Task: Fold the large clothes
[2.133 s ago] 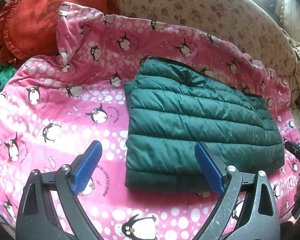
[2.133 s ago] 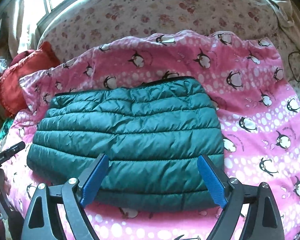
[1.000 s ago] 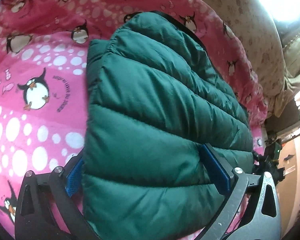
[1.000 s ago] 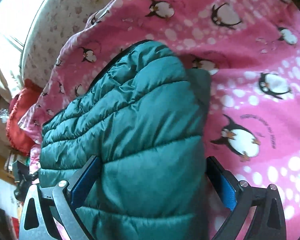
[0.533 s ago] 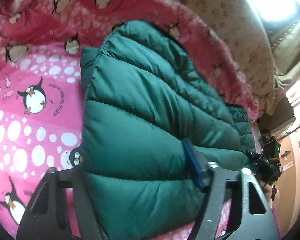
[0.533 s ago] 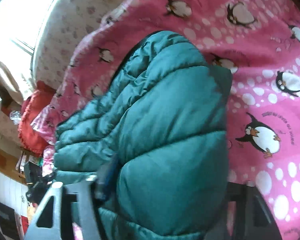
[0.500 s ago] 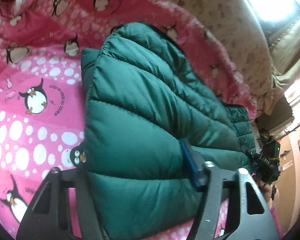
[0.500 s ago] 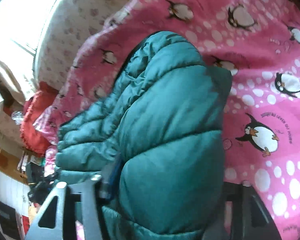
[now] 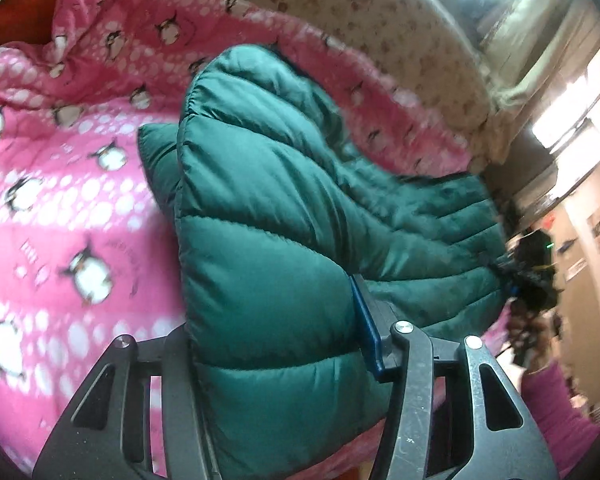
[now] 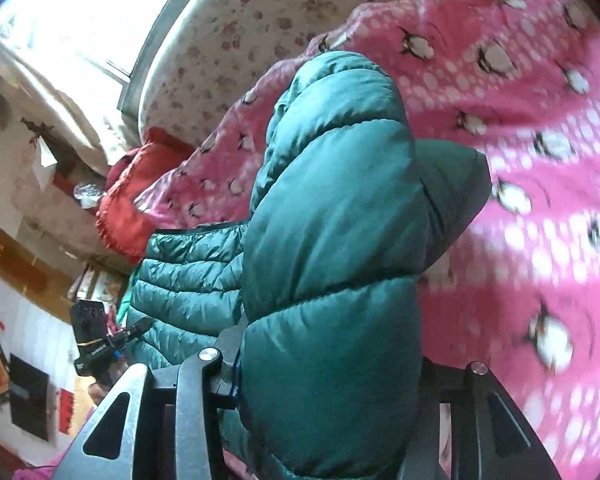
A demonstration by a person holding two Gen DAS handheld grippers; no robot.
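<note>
While bunched between them, green jacket (image 9: pixel 268 248), left tongs (image 9: pixel 276 332) closing; right tongs (image 10: pixel 328 364) clamped

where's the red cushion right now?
Right wrist view, left of centre: the red cushion sits at the far end of the pink penguin blanket, beyond the green puffer jacket. In the left wrist view only a red sliver shows top left.
</note>
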